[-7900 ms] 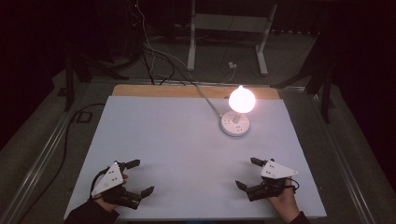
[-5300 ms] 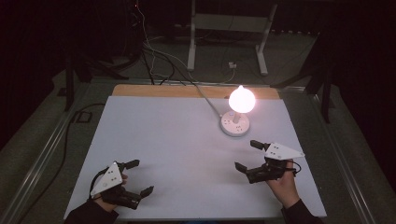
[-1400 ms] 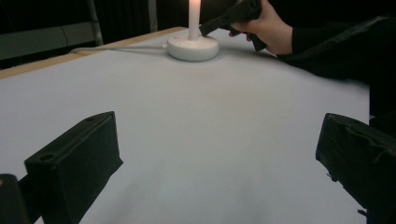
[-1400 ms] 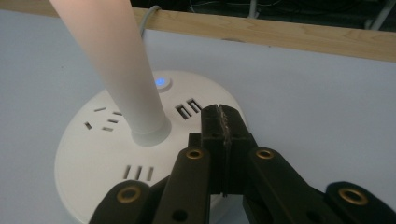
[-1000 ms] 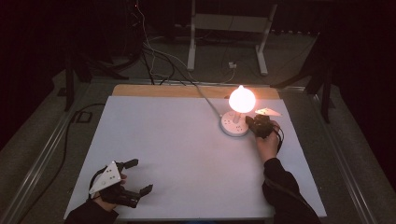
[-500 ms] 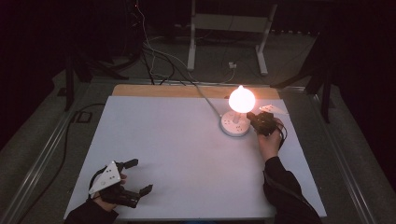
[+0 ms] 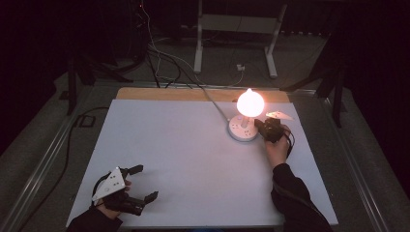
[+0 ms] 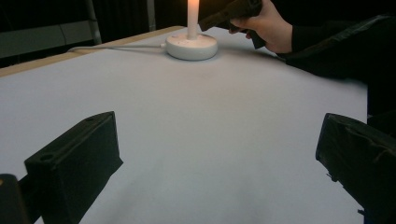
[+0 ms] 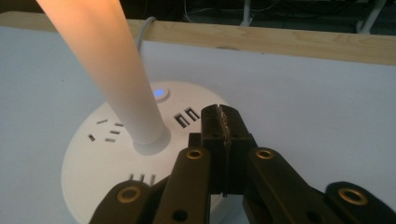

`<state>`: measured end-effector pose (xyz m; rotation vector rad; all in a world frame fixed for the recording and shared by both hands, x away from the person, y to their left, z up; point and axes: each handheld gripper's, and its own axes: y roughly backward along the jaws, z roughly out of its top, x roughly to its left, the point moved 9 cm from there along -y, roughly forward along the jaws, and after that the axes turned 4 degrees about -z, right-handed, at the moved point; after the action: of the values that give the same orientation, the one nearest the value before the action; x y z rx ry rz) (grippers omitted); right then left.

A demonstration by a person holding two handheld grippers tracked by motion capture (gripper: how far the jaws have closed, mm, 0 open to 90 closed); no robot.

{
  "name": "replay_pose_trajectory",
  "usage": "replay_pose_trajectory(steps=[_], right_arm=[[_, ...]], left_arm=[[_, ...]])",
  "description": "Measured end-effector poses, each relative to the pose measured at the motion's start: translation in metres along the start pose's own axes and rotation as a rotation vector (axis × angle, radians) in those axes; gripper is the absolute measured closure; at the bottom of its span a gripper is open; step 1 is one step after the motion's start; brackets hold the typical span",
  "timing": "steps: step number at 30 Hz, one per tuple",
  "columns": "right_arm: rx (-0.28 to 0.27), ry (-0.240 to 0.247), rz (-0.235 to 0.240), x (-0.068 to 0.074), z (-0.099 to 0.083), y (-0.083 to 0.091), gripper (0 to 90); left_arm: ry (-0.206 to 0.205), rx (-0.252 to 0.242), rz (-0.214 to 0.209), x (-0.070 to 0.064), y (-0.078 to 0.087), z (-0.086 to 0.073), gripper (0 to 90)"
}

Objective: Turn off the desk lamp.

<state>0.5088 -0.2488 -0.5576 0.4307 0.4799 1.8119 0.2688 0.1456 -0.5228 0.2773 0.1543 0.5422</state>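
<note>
**White desk carrying a lit lamp base**

The desk [image 7: 193,145] is showing a plain white top, with a bare wooden strip [image 7: 159,94] running along its far edge. A round white socket base [image 7: 240,131] is sitting on it near the far right corner, a glowing lamp [image 7: 250,102] rising from its middle and a small blue light shining on top. Its white cable [image 7: 212,104] is trailing over the far edge. The left claw [image 7: 140,183] is resting near the near left corner.
</note>
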Motion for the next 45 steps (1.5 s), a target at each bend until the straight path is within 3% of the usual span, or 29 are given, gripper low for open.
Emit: replay_pose_trajectory(steps=[9,18,23,28,35,45], right_arm=[[0.022,0.012,0.0,0.001,-0.005,-0.004,89.4],[0.009,0.04,-0.014,0.001,-0.006,-0.004,89.6],[0.022,0.02,-0.017,0.001,-0.005,-0.004,89.6],[-0.036,-0.019,0.003,-0.001,0.013,0.009,89.5],[-0.082,-0.02,0.006,0.0,0.025,0.019,89.5],[-0.04,0.002,0.004,0.004,0.013,0.009,89.5]], left_arm=[[0.006,-0.004,0.0,0.001,0.0,0.0,0.4],[0.006,-0.004,-0.001,0.0,0.0,0.001,0.4],[0.007,-0.003,-0.001,0.001,0.0,0.0,0.4],[0.01,-0.004,0.0,0.001,0.0,0.0,0.5],[0.006,-0.002,0.0,0.0,0.0,0.0,0.4],[0.006,-0.002,0.001,0.001,0.0,0.0,0.4]])
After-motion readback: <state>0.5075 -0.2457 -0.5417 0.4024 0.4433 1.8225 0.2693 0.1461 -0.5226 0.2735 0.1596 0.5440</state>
